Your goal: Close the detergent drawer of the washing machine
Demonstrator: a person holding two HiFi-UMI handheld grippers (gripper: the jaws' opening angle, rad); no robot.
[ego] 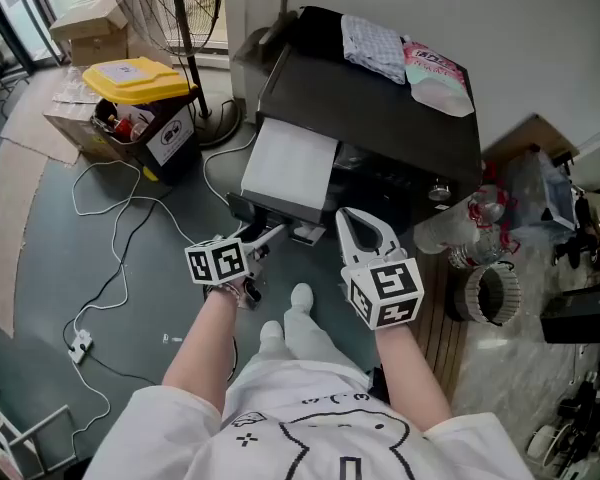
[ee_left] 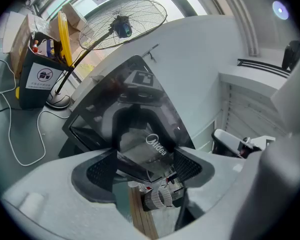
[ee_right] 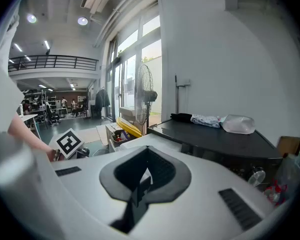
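The left gripper [ee_left: 142, 173] has its jaws spread wide, with the dark ribbed pads [ee_left: 97, 171] facing each other. Between them sits the lower corner of a dark glossy panel [ee_left: 140, 129] on the washing machine [ee_left: 85, 129], printed with the Midea logo; whether the pads touch it cannot be told. Below the corner lie wooden slats [ee_left: 142, 219] and a ribbed grey roll [ee_left: 157, 198]. Behind the panel rises a white wall [ee_left: 200, 59]. To the left stand a pedestal fan [ee_left: 122, 24] and a bin [ee_left: 37, 79] with a yellow lid, and a white cable [ee_left: 10, 134] loops over the grey floor [ee_left: 35, 134] beside the bin
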